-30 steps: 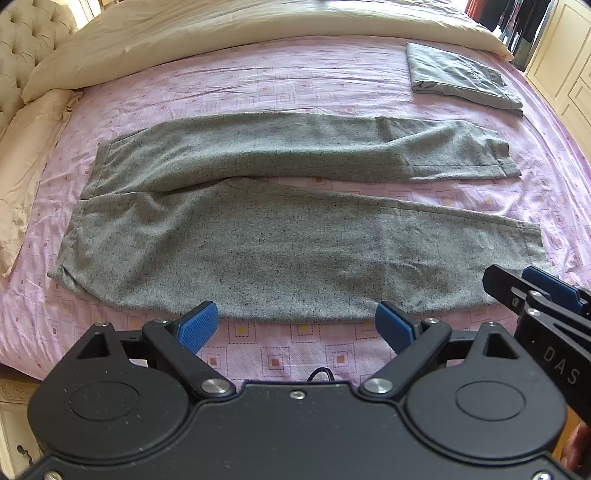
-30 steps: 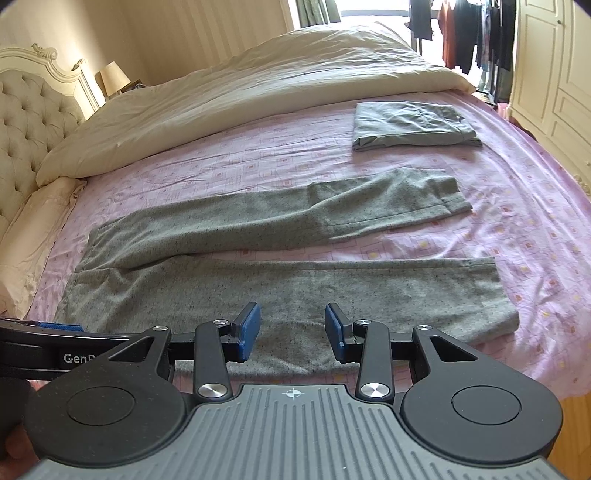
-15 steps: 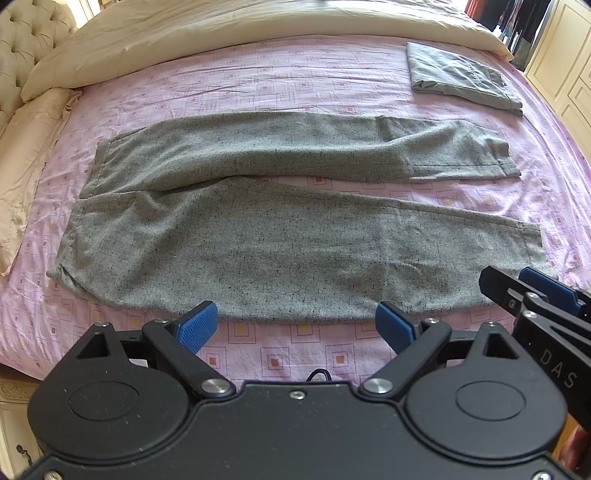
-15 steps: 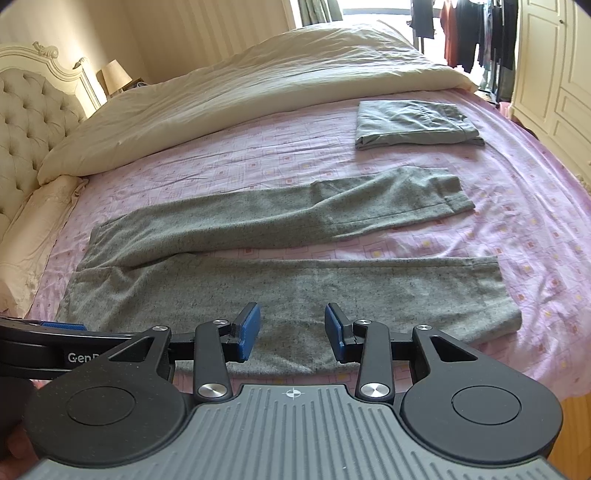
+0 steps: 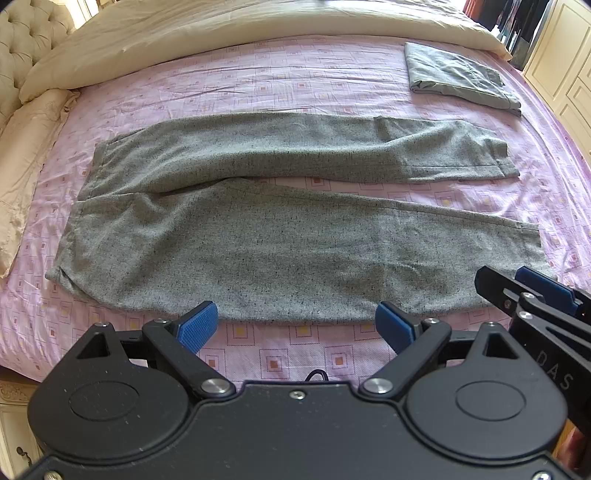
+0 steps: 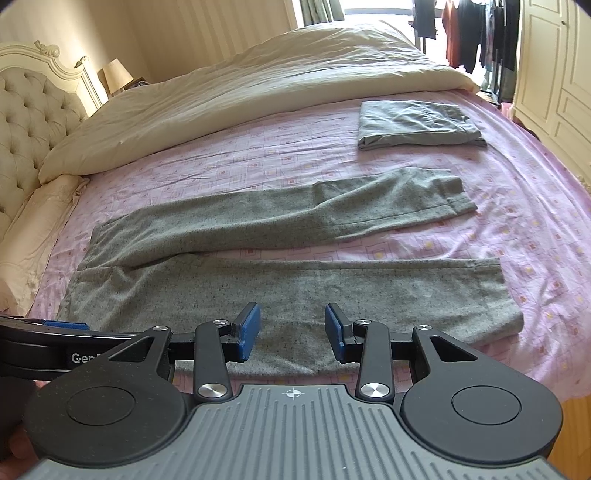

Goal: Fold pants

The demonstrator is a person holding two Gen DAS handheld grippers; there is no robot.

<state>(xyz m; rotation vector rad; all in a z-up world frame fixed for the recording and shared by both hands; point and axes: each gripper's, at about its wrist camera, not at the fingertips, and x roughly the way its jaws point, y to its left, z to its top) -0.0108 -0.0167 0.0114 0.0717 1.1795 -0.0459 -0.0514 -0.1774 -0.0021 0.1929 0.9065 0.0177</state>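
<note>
Grey pants [image 5: 280, 236] lie flat on the pink bed sheet [image 5: 258, 77], waist left, both legs running right, spread apart at the cuffs. Left gripper [image 5: 297, 325] hovers over the near edge, jaws wide apart, nothing between them. Right gripper [image 6: 292, 328] is over the near leg, jaws partly apart, empty; in the left view only its tip shows at the right edge, cut off. Right view alone shows the headboard [image 6: 26, 122], lamp [image 6: 116, 74] and hanging clothes [image 6: 476, 33]. Folded grey garment [image 6: 417, 123] sits far right, apart from the pants.
</note>
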